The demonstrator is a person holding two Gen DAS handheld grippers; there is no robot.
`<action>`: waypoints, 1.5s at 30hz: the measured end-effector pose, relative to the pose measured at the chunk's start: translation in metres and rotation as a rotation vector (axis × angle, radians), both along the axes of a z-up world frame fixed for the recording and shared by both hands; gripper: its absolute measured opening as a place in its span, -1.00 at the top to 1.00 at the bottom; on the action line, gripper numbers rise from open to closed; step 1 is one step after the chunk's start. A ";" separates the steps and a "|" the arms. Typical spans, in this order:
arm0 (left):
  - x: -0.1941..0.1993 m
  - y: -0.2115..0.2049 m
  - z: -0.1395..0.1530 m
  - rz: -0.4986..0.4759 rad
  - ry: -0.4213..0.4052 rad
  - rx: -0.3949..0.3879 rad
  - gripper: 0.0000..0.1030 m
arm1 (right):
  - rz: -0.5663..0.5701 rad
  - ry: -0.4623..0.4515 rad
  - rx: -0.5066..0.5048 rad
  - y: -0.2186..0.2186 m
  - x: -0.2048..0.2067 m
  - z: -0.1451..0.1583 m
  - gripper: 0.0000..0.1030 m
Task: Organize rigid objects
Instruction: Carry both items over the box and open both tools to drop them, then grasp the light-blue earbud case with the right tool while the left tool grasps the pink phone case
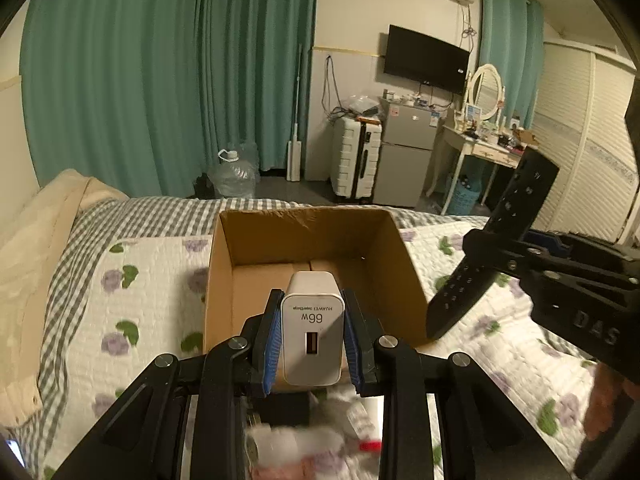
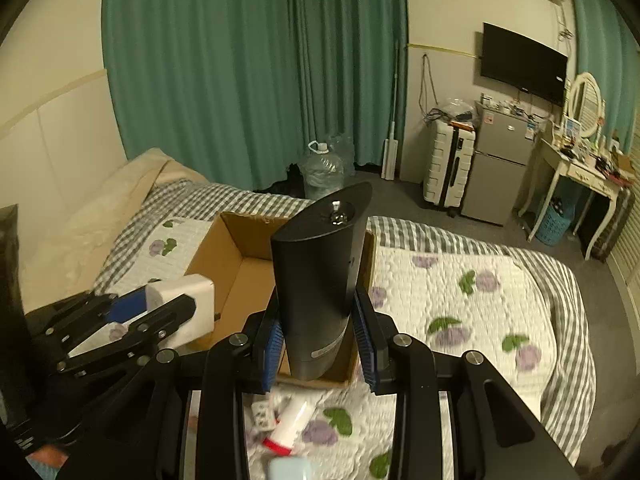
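Note:
My left gripper (image 1: 313, 320) is shut on a white 66W charger (image 1: 313, 332) and holds it over the near edge of an open cardboard box (image 1: 256, 236) on the bed. My right gripper (image 2: 318, 332) is shut on a black remote control (image 2: 320, 264), held upright above the box (image 2: 236, 264). The remote also shows in the left wrist view (image 1: 496, 240), to the right of the box. The left gripper and charger (image 2: 192, 292) show at the left in the right wrist view. The box looks empty inside.
The bed has a floral quilt (image 2: 460, 300) and a checked sheet (image 1: 160, 216). Small items lie near me on the quilt, among them a white tube with a red cap (image 2: 288, 424) and a blister pack (image 2: 262, 414). A pillow (image 1: 44, 220) lies at the left.

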State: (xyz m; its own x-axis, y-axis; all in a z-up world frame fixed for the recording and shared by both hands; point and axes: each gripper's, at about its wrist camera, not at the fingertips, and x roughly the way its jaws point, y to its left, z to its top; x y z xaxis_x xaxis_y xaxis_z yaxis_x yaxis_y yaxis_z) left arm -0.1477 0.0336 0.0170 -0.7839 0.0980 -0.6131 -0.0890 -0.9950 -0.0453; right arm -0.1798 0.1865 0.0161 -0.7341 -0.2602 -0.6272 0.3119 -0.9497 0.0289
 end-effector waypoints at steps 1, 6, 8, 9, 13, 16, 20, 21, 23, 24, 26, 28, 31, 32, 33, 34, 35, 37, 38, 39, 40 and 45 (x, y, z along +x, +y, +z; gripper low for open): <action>-0.007 0.001 -0.005 0.003 -0.007 -0.013 0.46 | 0.006 -0.005 0.009 -0.002 -0.005 -0.002 0.38; -0.035 0.003 -0.036 0.007 -0.062 -0.039 0.46 | 0.031 -0.062 0.032 -0.011 -0.031 -0.033 0.39; -0.043 0.003 -0.047 0.009 -0.075 -0.045 0.46 | 0.034 -0.088 0.050 -0.012 -0.039 -0.046 0.39; -0.046 0.002 -0.052 0.009 -0.078 -0.045 0.46 | 0.035 -0.098 0.062 -0.011 -0.042 -0.051 0.39; -0.050 -0.007 -0.060 0.029 -0.056 -0.003 -0.17 | 0.039 -0.124 0.081 -0.012 -0.049 -0.062 0.39; -0.050 -0.010 -0.058 0.043 -0.036 -0.018 -0.24 | 0.037 -0.137 0.095 -0.015 -0.053 -0.067 0.38; -0.048 -0.014 -0.055 0.050 -0.039 -0.028 -0.24 | 0.043 -0.173 0.110 -0.024 -0.063 -0.078 0.38; -0.047 -0.016 -0.054 0.052 -0.035 -0.023 -0.24 | 0.047 -0.181 0.116 -0.028 -0.067 -0.082 0.38; -0.045 -0.019 -0.051 0.054 -0.030 -0.014 -0.24 | 0.052 -0.195 0.116 -0.036 -0.076 -0.089 0.38; -0.044 -0.020 -0.050 0.055 -0.026 -0.014 -0.24 | 0.053 -0.196 0.108 -0.038 -0.079 -0.092 0.37; -0.040 -0.021 -0.046 0.057 -0.015 -0.018 -0.24 | 0.051 -0.196 0.080 -0.040 -0.085 -0.095 0.36; -0.037 -0.024 -0.044 0.060 -0.009 -0.019 -0.24 | 0.033 -0.177 0.063 -0.040 -0.090 -0.092 0.01; -0.029 -0.027 -0.039 0.063 0.000 -0.013 -0.24 | 0.023 -0.150 0.021 -0.039 -0.090 -0.082 -0.18; -0.026 -0.028 -0.038 0.063 0.003 -0.013 -0.24 | 0.020 -0.143 0.016 -0.040 -0.089 -0.078 -0.18; -0.022 -0.028 -0.036 0.064 0.006 -0.015 -0.24 | 0.012 -0.131 0.016 -0.039 -0.087 -0.073 -0.18; -0.019 -0.028 -0.034 0.063 0.008 -0.018 -0.24 | 0.001 -0.115 0.020 -0.037 -0.084 -0.068 -0.18; -0.015 -0.029 -0.033 0.063 0.009 -0.024 -0.24 | -0.012 -0.096 0.024 -0.035 -0.080 -0.062 -0.18; -0.006 -0.031 -0.031 0.068 0.012 -0.029 -0.24 | -0.028 -0.068 0.015 -0.029 -0.071 -0.052 -0.19; -0.002 -0.033 -0.030 0.069 0.011 -0.027 -0.24 | -0.034 -0.056 0.008 -0.026 -0.067 -0.046 -0.20; 0.003 -0.035 -0.029 0.071 0.007 -0.026 -0.24 | -0.046 -0.040 0.001 -0.021 -0.061 -0.040 -0.22; 0.007 -0.037 -0.028 0.074 0.004 -0.026 -0.24 | -0.060 -0.022 -0.005 -0.016 -0.054 -0.034 -0.23; 0.036 -0.041 -0.027 0.083 -0.003 -0.037 -0.24 | -0.104 0.038 -0.013 0.005 -0.012 -0.013 -0.30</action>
